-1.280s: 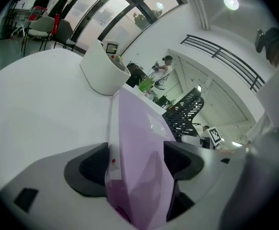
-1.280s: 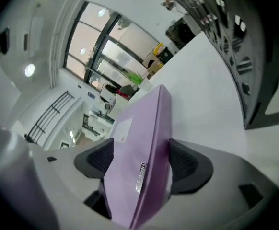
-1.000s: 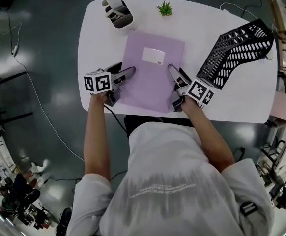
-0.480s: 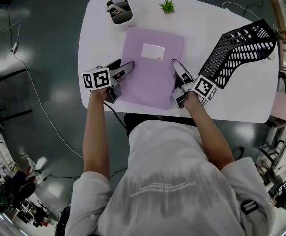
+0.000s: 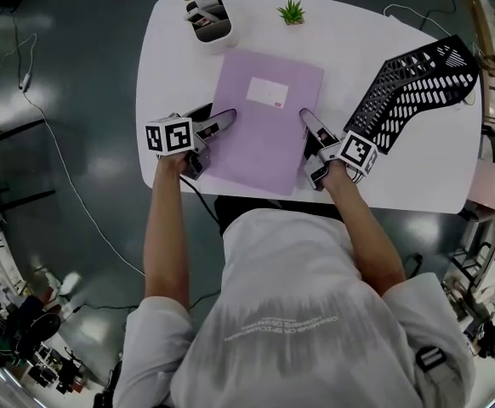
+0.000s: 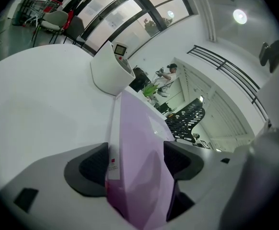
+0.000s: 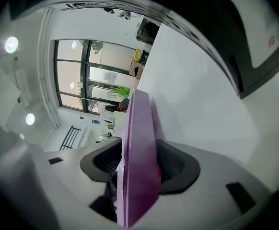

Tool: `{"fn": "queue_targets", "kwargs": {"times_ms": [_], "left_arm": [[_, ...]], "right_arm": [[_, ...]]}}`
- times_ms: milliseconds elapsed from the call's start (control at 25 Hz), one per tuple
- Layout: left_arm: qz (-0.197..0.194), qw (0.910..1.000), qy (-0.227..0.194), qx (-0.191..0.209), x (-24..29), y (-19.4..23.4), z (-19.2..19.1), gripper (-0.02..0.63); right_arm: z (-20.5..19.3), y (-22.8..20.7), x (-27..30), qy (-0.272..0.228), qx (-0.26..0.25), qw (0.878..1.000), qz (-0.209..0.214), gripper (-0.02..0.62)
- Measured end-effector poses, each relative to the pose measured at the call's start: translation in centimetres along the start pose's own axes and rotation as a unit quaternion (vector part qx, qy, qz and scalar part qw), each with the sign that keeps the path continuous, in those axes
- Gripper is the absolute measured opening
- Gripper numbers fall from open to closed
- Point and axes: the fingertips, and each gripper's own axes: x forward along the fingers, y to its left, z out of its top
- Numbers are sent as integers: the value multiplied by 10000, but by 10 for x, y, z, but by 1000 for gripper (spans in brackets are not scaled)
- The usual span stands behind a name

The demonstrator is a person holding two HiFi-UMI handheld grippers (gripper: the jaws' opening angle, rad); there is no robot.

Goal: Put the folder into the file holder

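Folder (image 5: 267, 117) lies mid-worktop (image 5: 358, 41), with the left tongs (image 5: 222, 121) at its left edge and the right tongs (image 5: 309, 126) at its right. The black mesh file holder (image 5: 411, 87) stands just beside the right tongs. A pen pot (image 5: 207, 19) and a small plant (image 5: 292, 11) sit past the far edge.

Left gripper view: pads (image 6: 94, 163) clamped on the folder's edge.

Right gripper view: jaws have just been closing, now pinching the other edge.

I read this as the grasp step. Next I lift, stand the folder upright and swing it right into a slot. Tight to the right, open above.
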Motion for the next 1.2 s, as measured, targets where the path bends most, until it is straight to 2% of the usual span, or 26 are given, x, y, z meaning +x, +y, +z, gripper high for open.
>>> {"fn": "queue_targets", "kwargs": {"times_ms": [120,200,240,360,560,720,840,1000,1120,1200], "left_arm": [[-28,9994,237,236,6,-7,-6,360],[53,9989,323,348,9,-7,-8,360],[75,9986,353,395,9,-6,-9,359],[1,9977,460,500,11,-8,-11,359],[-258,9946,746,669,12,-17,-20,359],[-970,9927,627,343,9,-32,-19,359],[-1550,9860,605,138,6,-46,-24,358],[-1907,9766,949,285,9,-59,-38,345],[-2335,9667,1046,52,4,-71,-48,281],[-2537,9617,1037,-15,0,-80,-53,270]], "right_arm": [[-27,12,12,802,-1,9957,457,261],[-49,14,15,1195,-186,9919,380,257],[-55,13,15,1252,-201,9913,348,230],[-56,13,14,1333,-278,9891,562,212],[-48,25,7,1366,-320,9808,1351,182],[-50,31,-2,1347,-275,9724,1888,173],[-59,40,-6,1555,-427,9634,2140,175],[-74,44,-7,1866,-692,9551,2196,179],[-77,46,-12,2035,-827,9488,2270,179],[-79,50,-17,2160,-912,9431,2357,181]]}}
